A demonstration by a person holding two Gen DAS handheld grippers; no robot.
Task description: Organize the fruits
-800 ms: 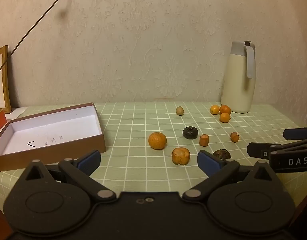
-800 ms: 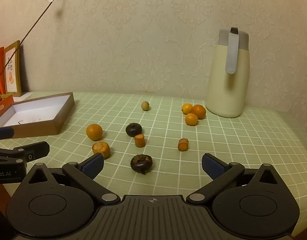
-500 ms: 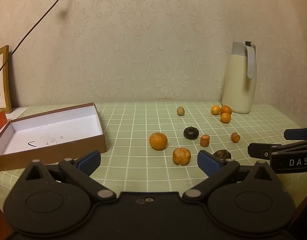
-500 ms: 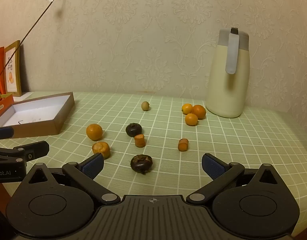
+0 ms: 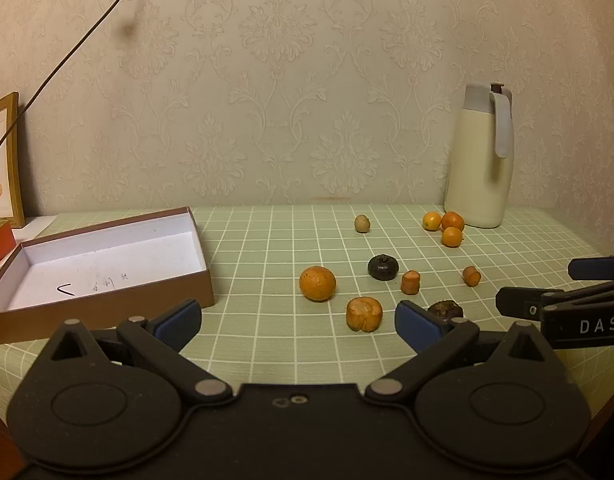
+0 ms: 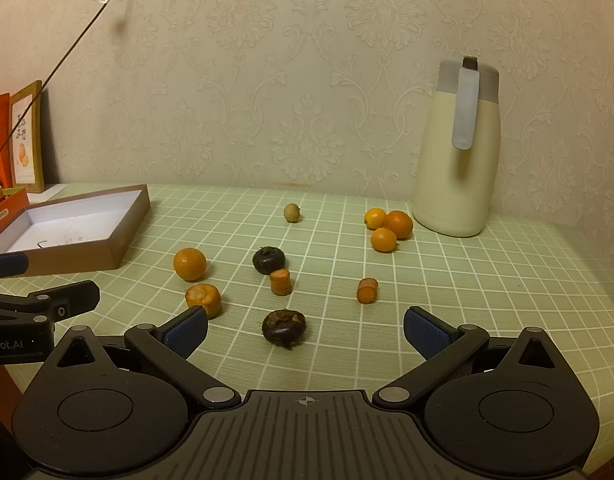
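Right gripper (image 6: 305,328) fingers spread wide above a dark fruit (image 6: 283,327).

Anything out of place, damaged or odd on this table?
Yes. Among the fruit, two cut carrot pieces sit on the tablecloth, and the front orange fruit looks cut or dented on top. The box holds no fruit.

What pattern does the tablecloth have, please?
Pale green tablecloth with a white grid of squares; it shows best in the right wrist view.

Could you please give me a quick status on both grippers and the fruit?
Left hand-held gripper and right hand-held gripper open, holding nothing. Fruit scattered on the tablecloth; box holds none. Nothing blocking the nearest dark fruit.
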